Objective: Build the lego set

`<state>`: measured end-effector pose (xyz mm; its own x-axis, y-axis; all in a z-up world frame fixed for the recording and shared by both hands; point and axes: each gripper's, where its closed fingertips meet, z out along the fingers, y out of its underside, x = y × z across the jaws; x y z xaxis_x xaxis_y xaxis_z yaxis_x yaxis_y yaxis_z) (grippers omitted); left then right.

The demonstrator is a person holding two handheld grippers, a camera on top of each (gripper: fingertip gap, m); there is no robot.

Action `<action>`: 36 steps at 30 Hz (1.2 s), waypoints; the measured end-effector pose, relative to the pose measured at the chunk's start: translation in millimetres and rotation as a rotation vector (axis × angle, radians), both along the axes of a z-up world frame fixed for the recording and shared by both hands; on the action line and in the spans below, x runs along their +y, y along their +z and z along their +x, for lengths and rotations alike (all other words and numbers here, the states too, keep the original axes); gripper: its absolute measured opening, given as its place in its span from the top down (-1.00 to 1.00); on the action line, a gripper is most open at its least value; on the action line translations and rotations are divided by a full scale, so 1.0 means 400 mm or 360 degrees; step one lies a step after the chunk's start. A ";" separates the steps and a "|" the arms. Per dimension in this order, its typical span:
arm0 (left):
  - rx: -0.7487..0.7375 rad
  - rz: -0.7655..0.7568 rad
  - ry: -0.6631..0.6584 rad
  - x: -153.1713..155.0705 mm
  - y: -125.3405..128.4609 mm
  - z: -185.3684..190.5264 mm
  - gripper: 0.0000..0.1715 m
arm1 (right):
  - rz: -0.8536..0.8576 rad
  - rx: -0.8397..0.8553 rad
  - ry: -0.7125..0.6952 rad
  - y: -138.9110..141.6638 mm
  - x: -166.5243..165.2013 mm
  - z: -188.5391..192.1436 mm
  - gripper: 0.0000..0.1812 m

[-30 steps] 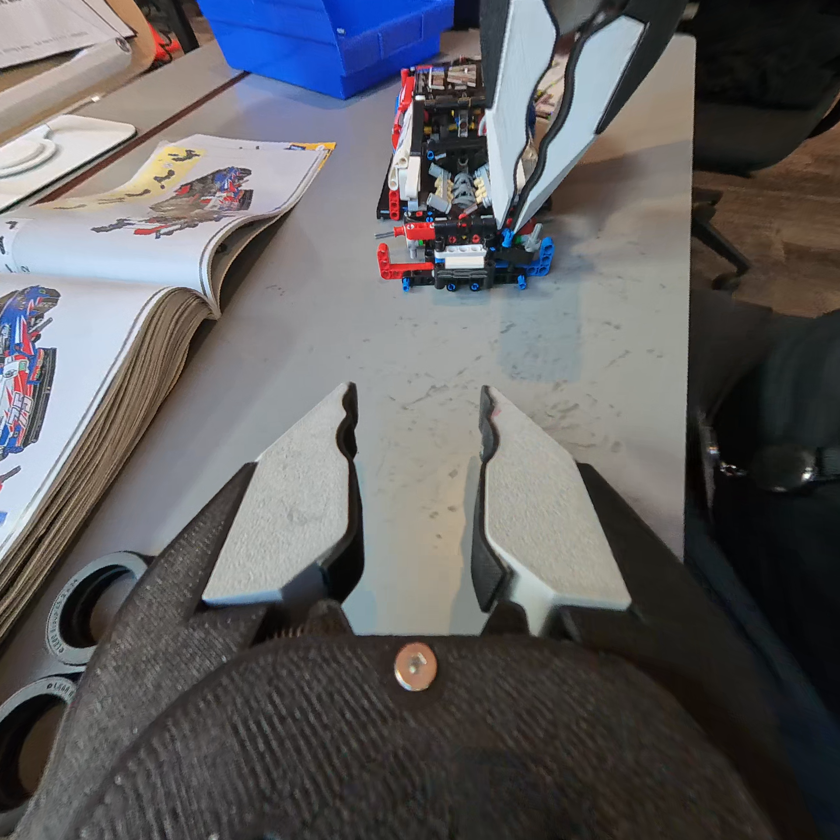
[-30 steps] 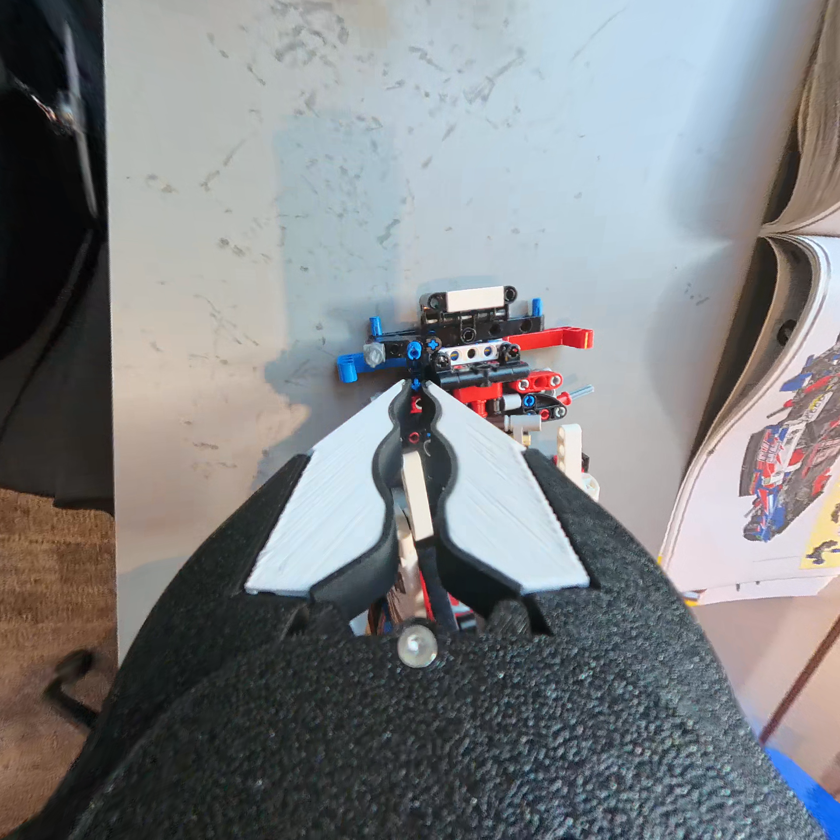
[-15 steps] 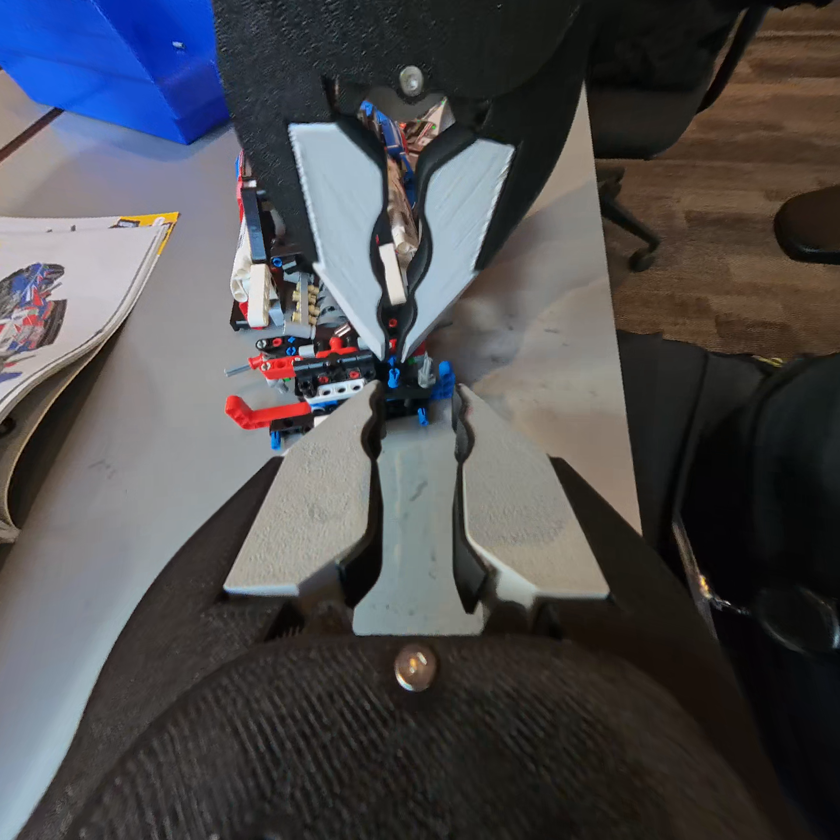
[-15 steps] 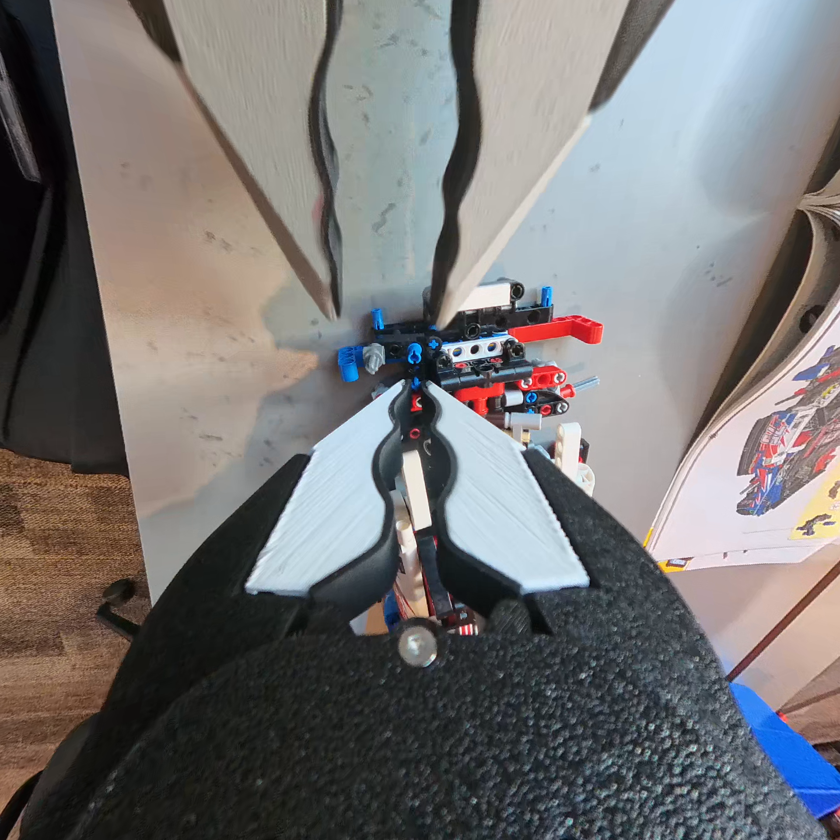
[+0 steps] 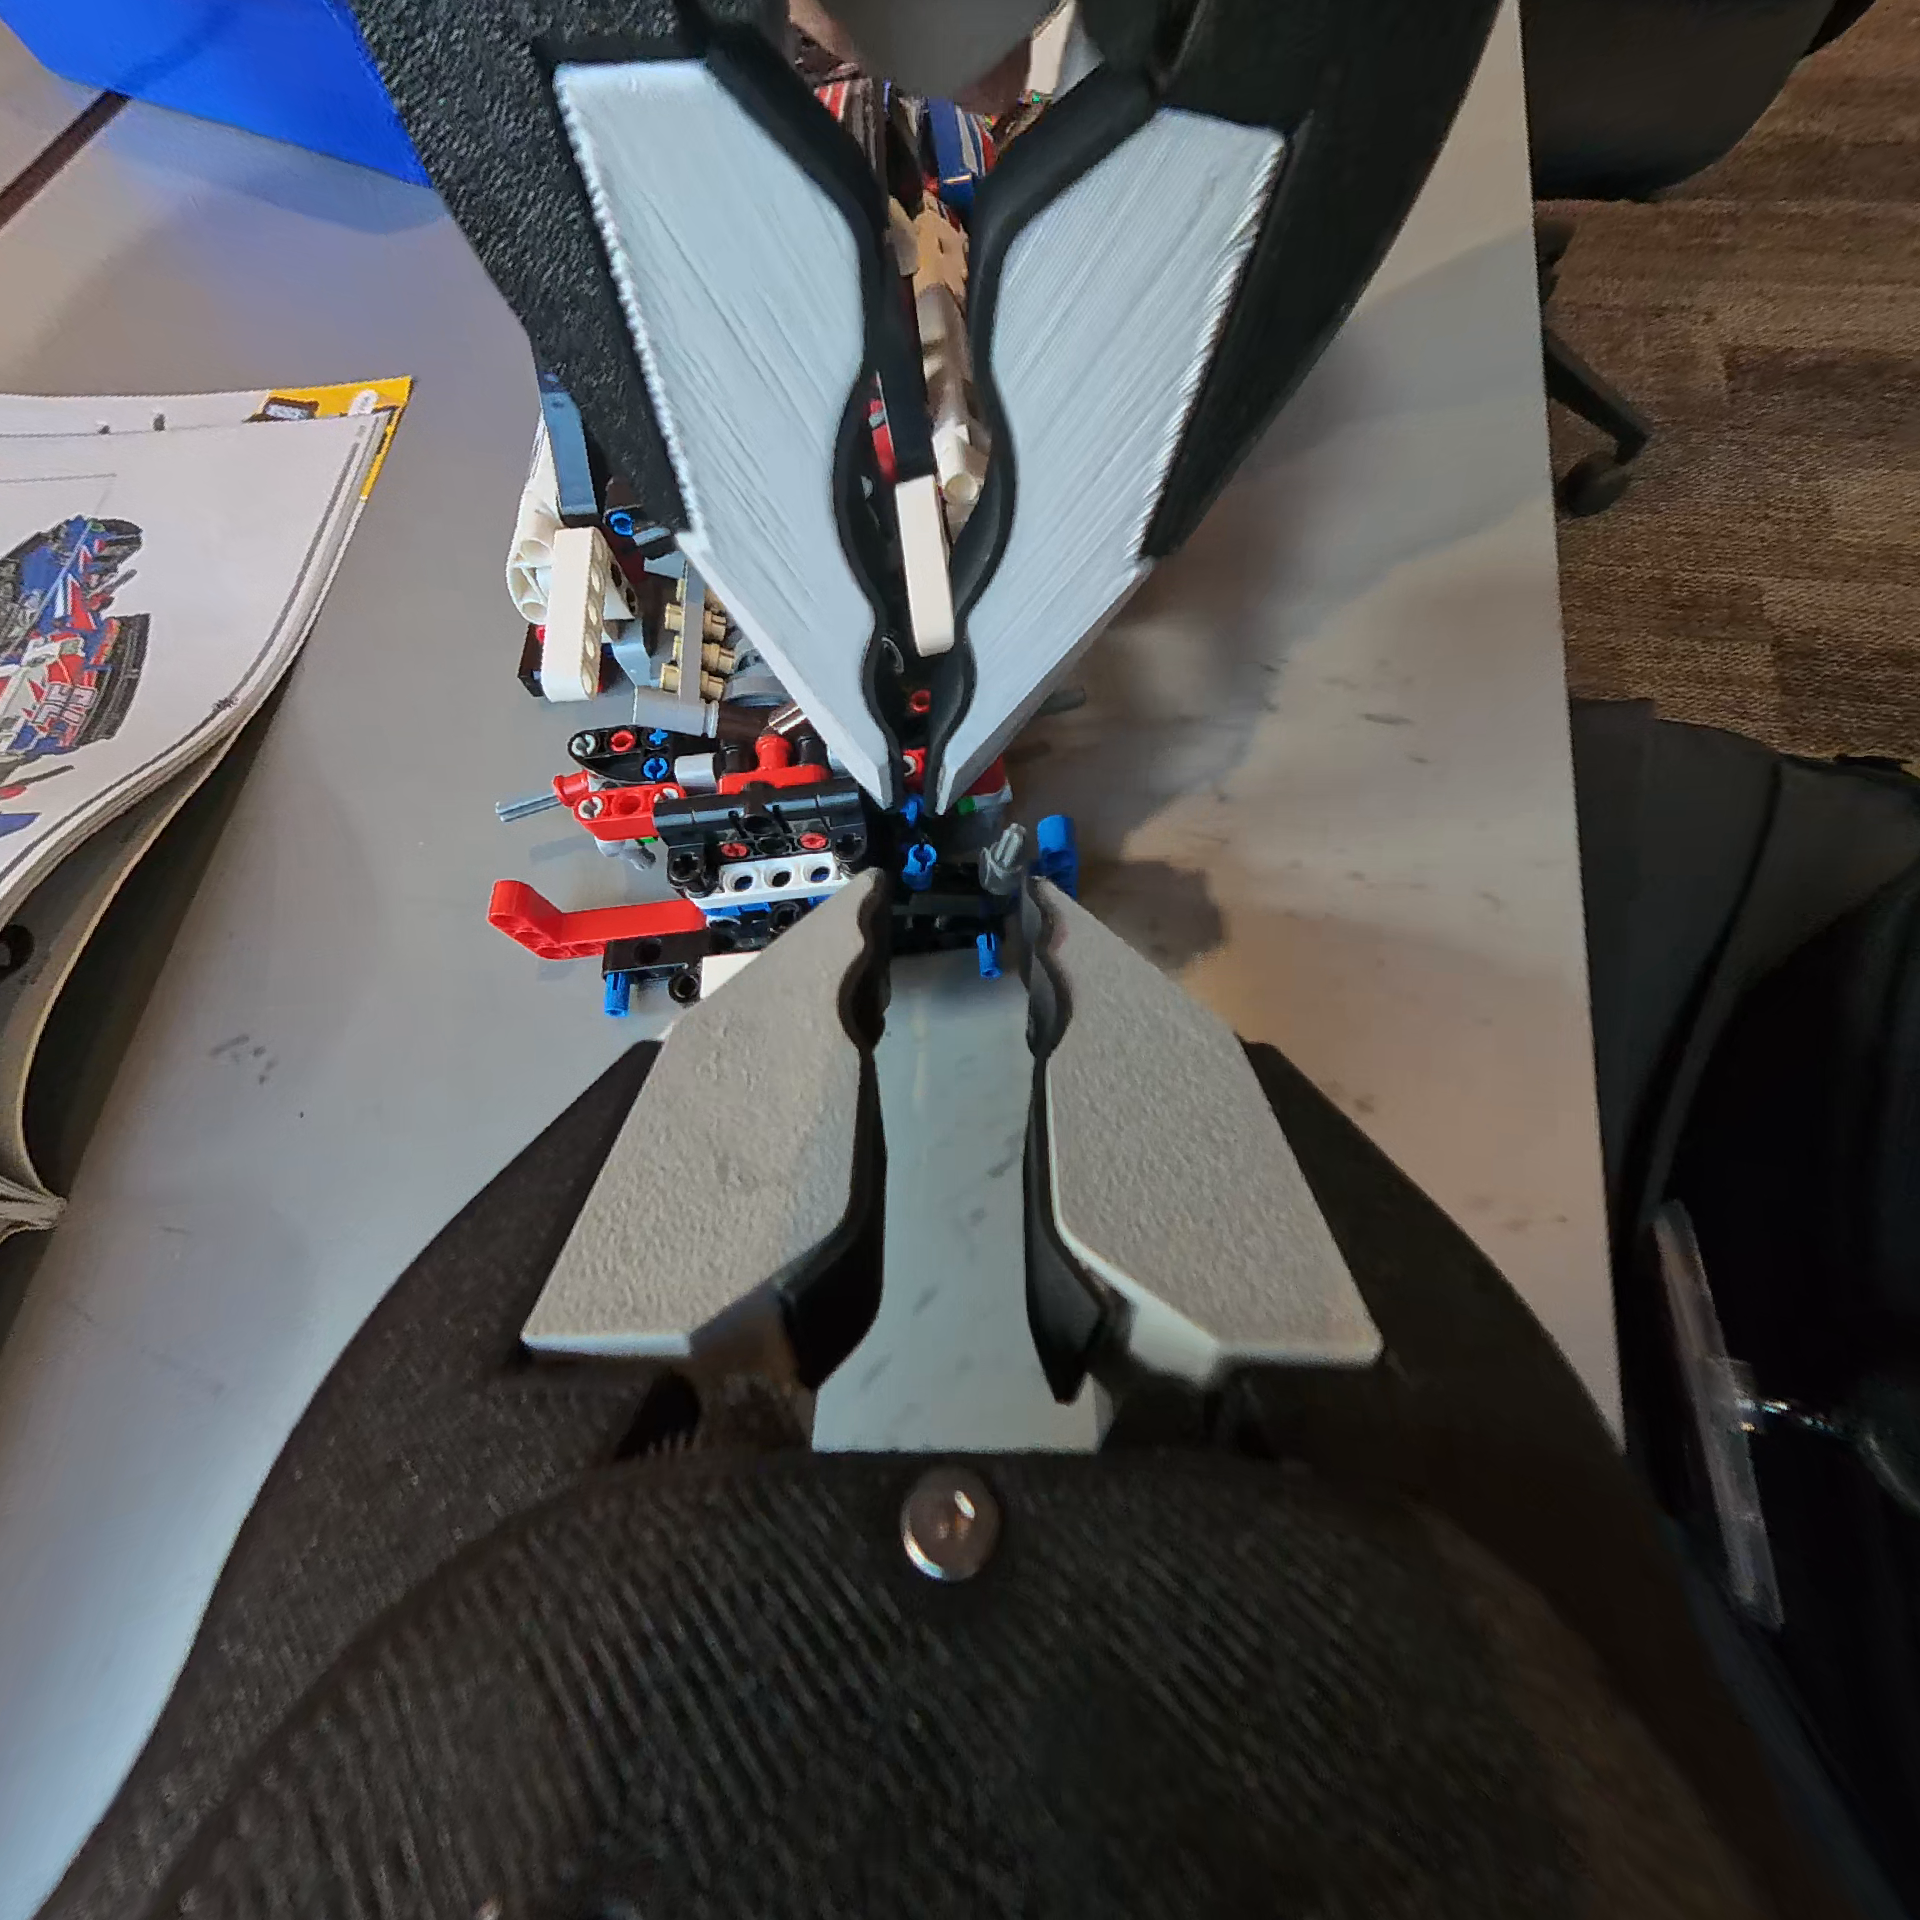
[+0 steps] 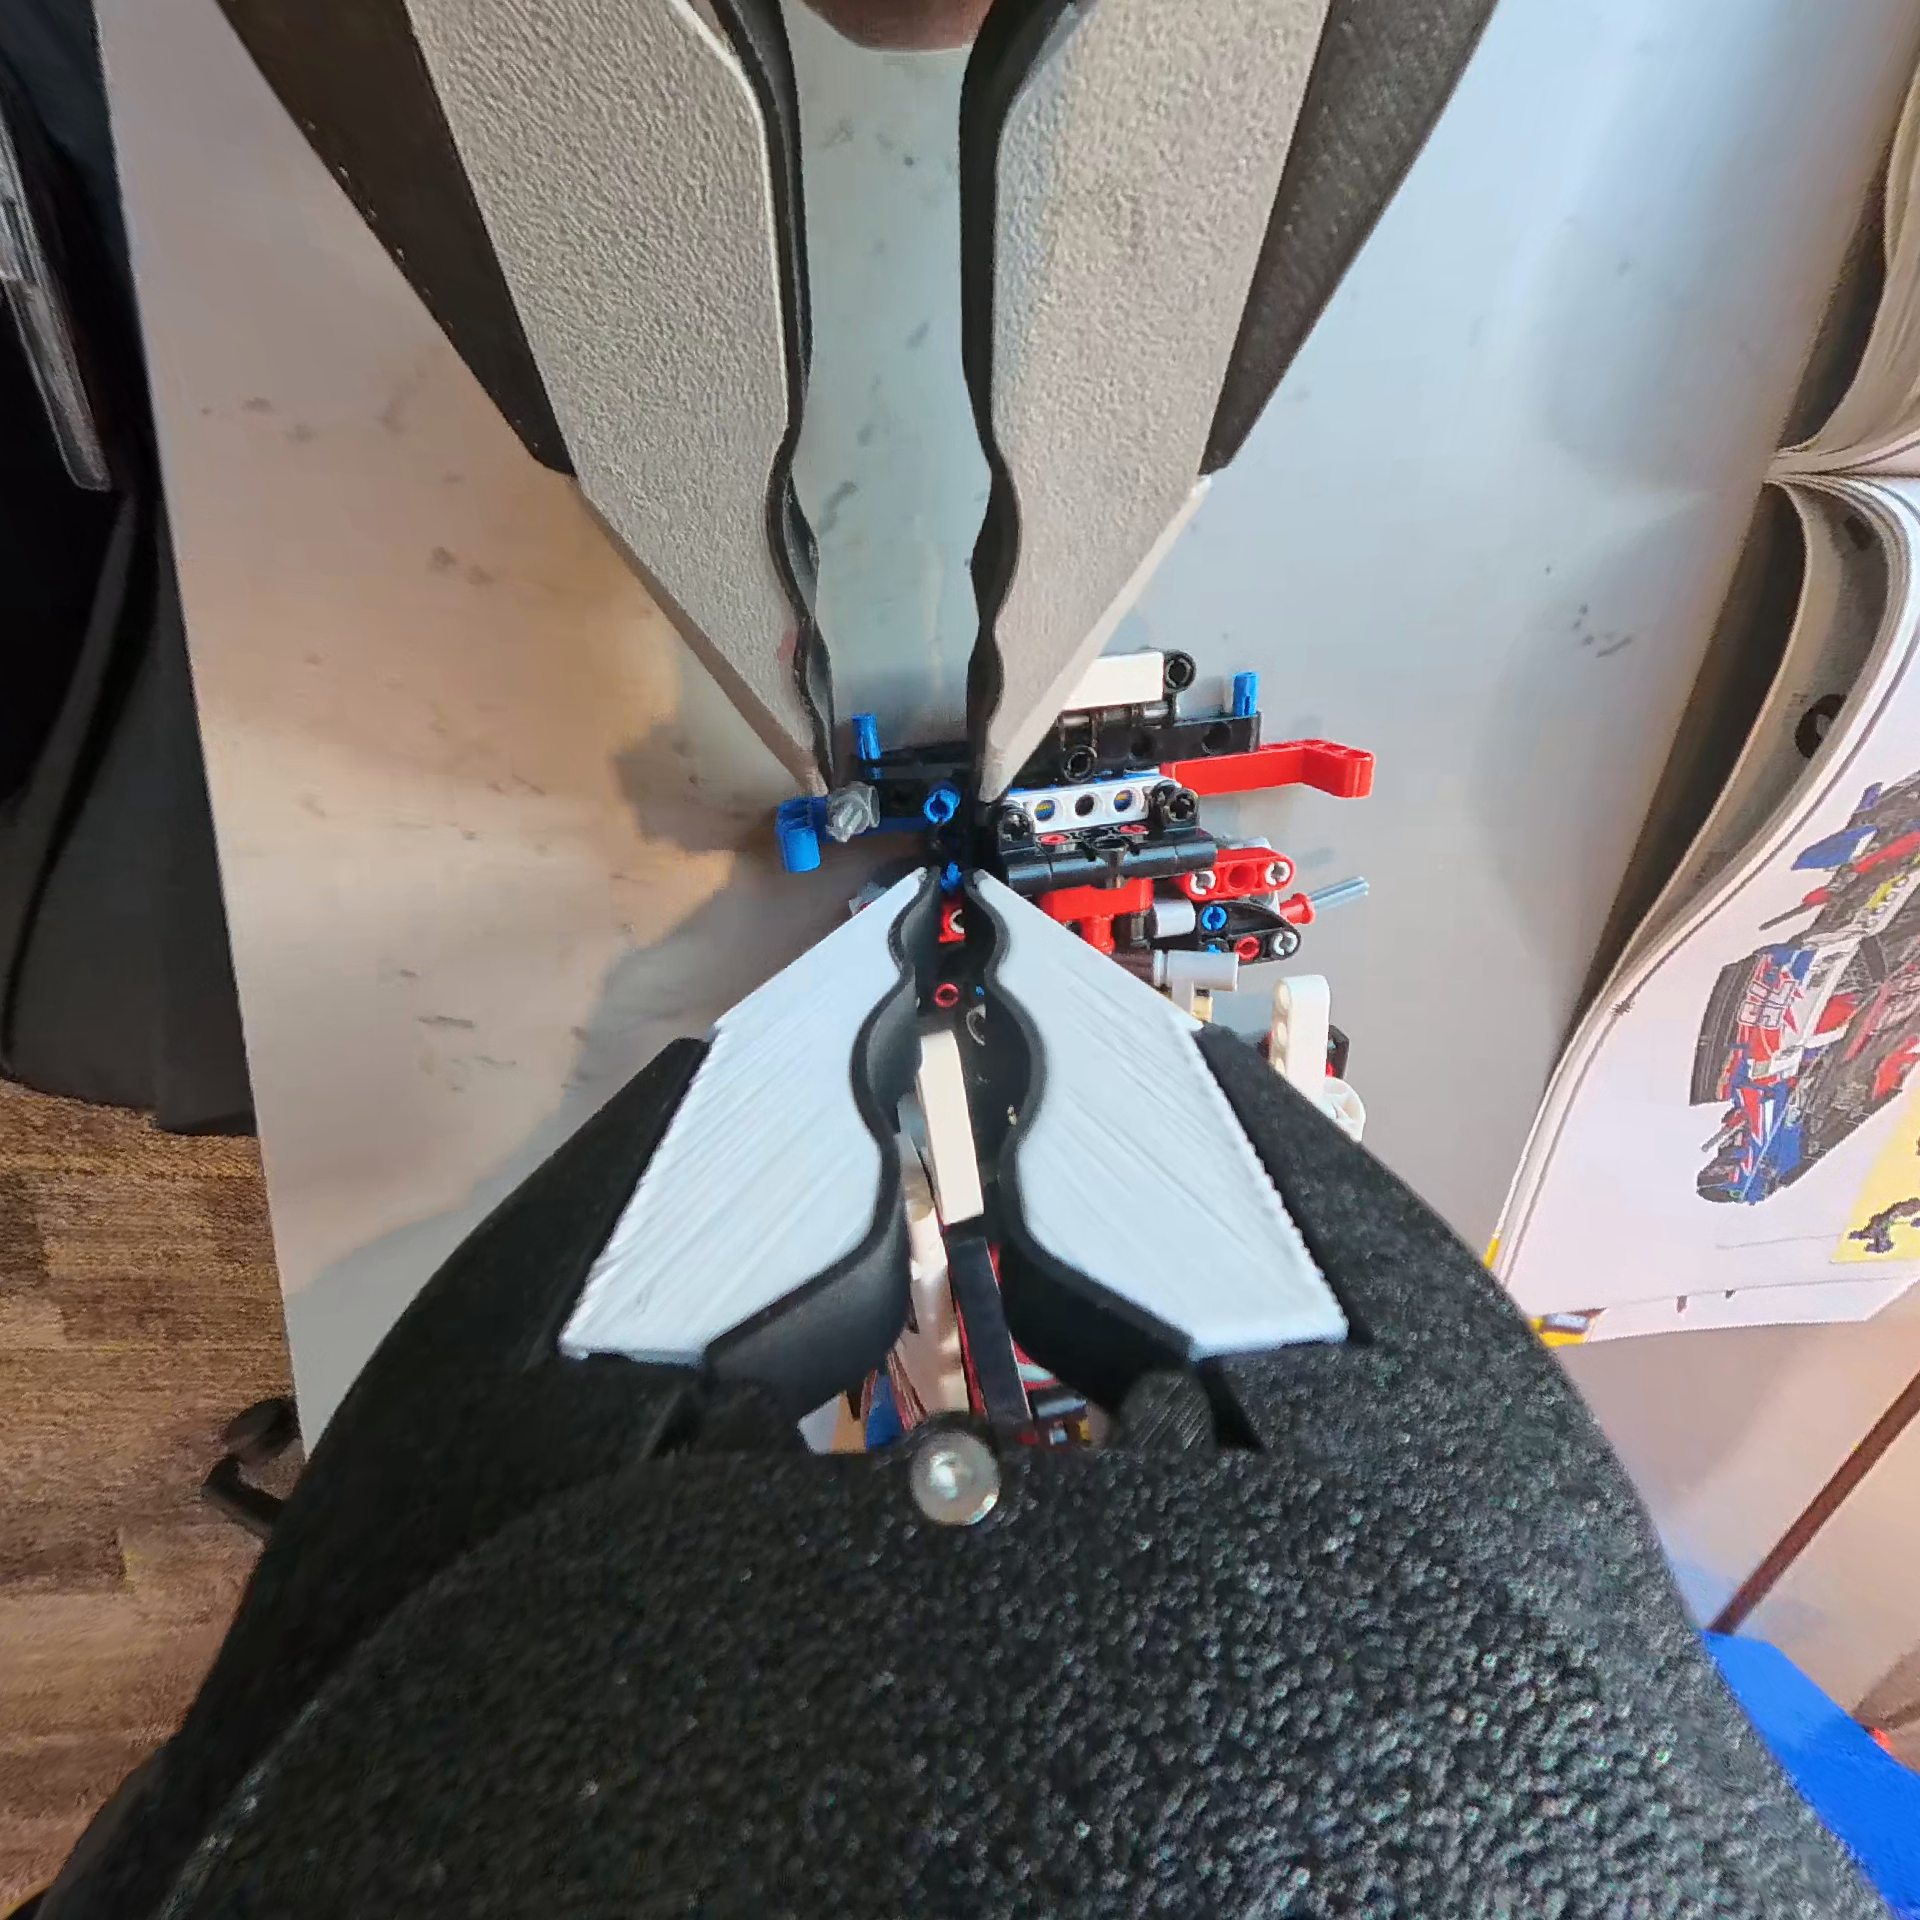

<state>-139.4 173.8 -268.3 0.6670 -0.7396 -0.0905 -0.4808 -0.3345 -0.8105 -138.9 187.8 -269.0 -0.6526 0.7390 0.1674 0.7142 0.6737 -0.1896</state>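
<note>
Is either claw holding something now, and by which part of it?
The right claw is shut on the lego model, pinching its upper beams. The left claw is open at the model's end, holding nothing.

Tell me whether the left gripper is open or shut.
Open. The left gripper shows bare table between its fingers, whose tips sit on either side of the lego model's near end.
</note>
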 end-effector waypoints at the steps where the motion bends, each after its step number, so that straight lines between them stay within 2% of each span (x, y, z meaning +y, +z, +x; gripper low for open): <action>1: -0.0013 -0.0015 0.0007 0.003 0.000 -0.001 0.76 | -0.0004 0.0011 -0.0009 0.000 0.003 -0.002 0.97; 7: -0.0090 -0.0077 0.0021 0.009 0.003 -0.004 0.76 | -0.0084 0.0142 -0.0103 0.023 0.001 0.007 0.89; 11: -0.0111 -0.0092 0.0020 0.008 0.004 -0.005 0.75 | -0.0247 0.0380 -0.0375 0.060 -0.011 -0.016 0.89; 15: -0.0143 -0.0127 0.0003 0.007 0.004 -0.004 0.75 | -0.0545 0.0624 -0.0592 0.085 -0.080 -0.016 0.82; 19: -0.0143 -0.0130 -0.0011 0.007 0.004 -0.004 0.75 | -0.0399 0.0754 -0.0745 0.050 -0.074 0.016 0.82; 23: -0.0136 -0.0122 0.0008 0.007 0.004 -0.003 0.75 | -0.0240 0.0756 -0.0764 0.015 -0.066 0.021 0.86; 29: -0.0139 -0.0134 0.0074 0.001 0.002 0.003 0.74 | -0.0254 0.0682 -0.0704 -0.016 -0.059 0.019 0.90; 36: -0.0246 -0.0194 0.0084 -0.056 0.013 0.066 0.70 | -0.0245 0.0548 -0.0620 -0.017 -0.084 0.108 0.90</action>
<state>-113.0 151.3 -263.1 0.7042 -0.7023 0.1041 -0.3327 -0.4559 -0.8255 -95.6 154.0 -275.8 -0.2521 0.9480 0.1942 0.7846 0.3177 -0.5323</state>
